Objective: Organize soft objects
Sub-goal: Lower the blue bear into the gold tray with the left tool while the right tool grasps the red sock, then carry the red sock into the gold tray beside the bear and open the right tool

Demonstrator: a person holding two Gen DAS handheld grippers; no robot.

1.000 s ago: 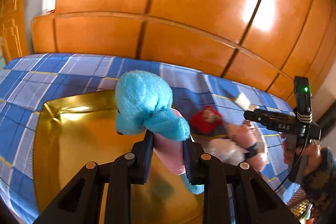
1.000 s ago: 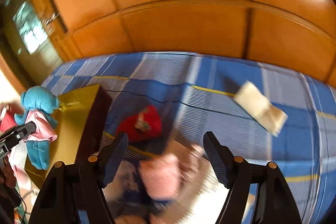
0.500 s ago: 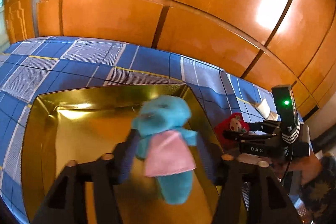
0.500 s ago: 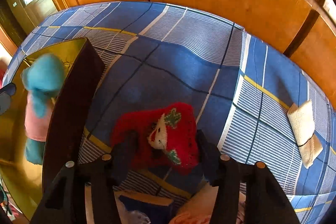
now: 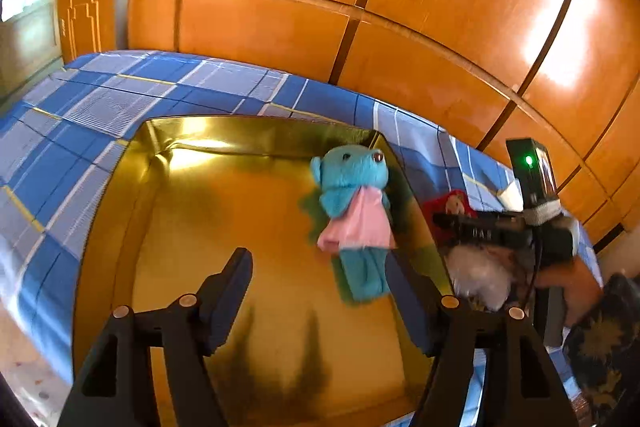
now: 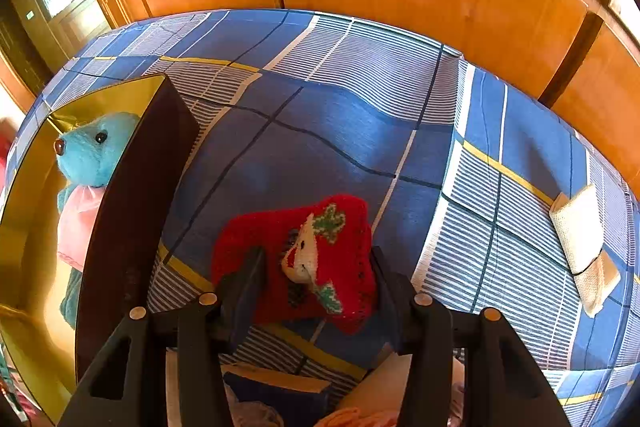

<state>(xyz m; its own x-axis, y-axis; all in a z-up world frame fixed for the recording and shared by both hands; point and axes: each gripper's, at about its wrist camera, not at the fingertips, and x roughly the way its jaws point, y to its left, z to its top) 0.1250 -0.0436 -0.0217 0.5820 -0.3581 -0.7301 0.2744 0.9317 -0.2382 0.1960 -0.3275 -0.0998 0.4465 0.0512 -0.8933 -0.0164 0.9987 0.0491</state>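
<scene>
In my left wrist view, one blue teddy lies in one gold box; my left tongs have just been opening, empty. In my right view, right tongs clamp one red knit sock on the bed; one white pouch lies apart.

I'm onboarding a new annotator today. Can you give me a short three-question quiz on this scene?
1. True or false: the blue teddy lies inside the gold box.
2. Which item sits between the right gripper fingers? A) red knitted piece B) white folded cloth C) blue teddy
3. Fill in: the left gripper is ____ and holds nothing.

Key: 1 true; 2 A; 3 open
</scene>
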